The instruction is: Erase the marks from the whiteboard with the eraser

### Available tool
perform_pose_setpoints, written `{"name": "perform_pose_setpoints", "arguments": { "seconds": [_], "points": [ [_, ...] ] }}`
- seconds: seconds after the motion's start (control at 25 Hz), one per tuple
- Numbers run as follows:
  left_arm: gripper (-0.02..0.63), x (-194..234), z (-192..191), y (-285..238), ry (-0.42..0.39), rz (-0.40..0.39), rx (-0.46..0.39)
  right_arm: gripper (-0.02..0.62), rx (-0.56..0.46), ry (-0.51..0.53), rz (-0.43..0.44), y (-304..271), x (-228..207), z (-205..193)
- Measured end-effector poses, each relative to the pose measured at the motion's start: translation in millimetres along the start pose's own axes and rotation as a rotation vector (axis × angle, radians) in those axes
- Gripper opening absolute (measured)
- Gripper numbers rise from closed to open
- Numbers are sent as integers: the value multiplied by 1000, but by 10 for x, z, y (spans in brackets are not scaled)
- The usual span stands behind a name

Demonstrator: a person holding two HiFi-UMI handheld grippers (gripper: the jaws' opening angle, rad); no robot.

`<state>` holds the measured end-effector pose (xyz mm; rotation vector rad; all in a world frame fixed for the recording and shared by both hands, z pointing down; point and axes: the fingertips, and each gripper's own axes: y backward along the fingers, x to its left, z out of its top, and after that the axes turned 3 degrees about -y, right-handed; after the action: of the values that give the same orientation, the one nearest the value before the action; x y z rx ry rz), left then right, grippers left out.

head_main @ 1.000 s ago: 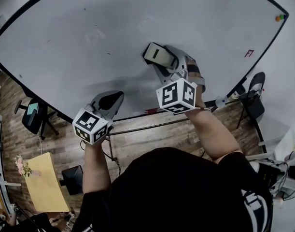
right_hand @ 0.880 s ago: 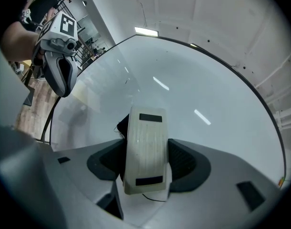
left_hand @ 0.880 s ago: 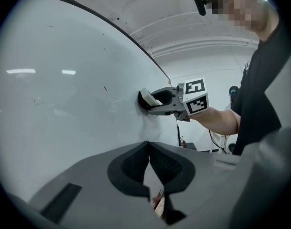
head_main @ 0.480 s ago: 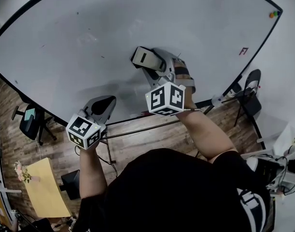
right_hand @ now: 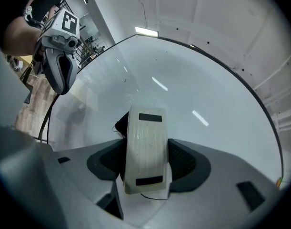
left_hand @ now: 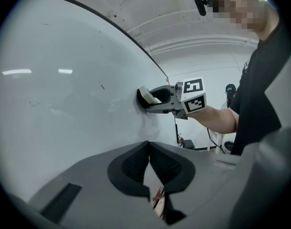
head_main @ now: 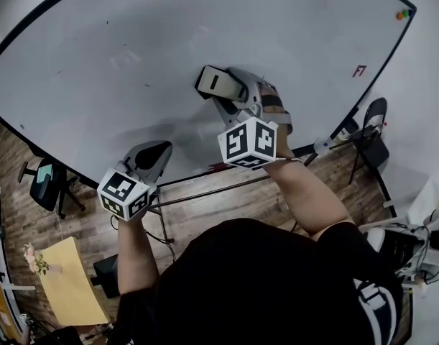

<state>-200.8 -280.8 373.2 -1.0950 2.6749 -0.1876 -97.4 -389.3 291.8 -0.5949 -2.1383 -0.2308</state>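
Clamped in the right hand-held gripper [right_hand: 144, 166]: a white eraser [right_hand: 145, 142], squeezed from both sides and pressed against the whiteboard [head_main: 133, 42] near its middle. Lower and to the left, by the board's bottom edge, the left hand-held gripper [left_hand: 148, 144], jaws closed together on nothing. Scattered over the board, faint dark specks [left_hand: 102, 86], possibly leftover marker. Near the right edge, a small red mark [head_main: 359, 70].
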Motion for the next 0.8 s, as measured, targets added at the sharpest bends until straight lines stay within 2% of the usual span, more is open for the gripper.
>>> {"name": "perform_pose_setpoints", "arguments": {
  "seconds": [0.4, 0.8],
  "points": [
    [14, -85, -10, -148, -5, -29, 16, 259, 22, -50, -27, 73, -274, -286],
    [14, -205, -54, -336, -2, -67, 40, 259, 68, -125, -91, 203, -716, -719]
  ]
}}
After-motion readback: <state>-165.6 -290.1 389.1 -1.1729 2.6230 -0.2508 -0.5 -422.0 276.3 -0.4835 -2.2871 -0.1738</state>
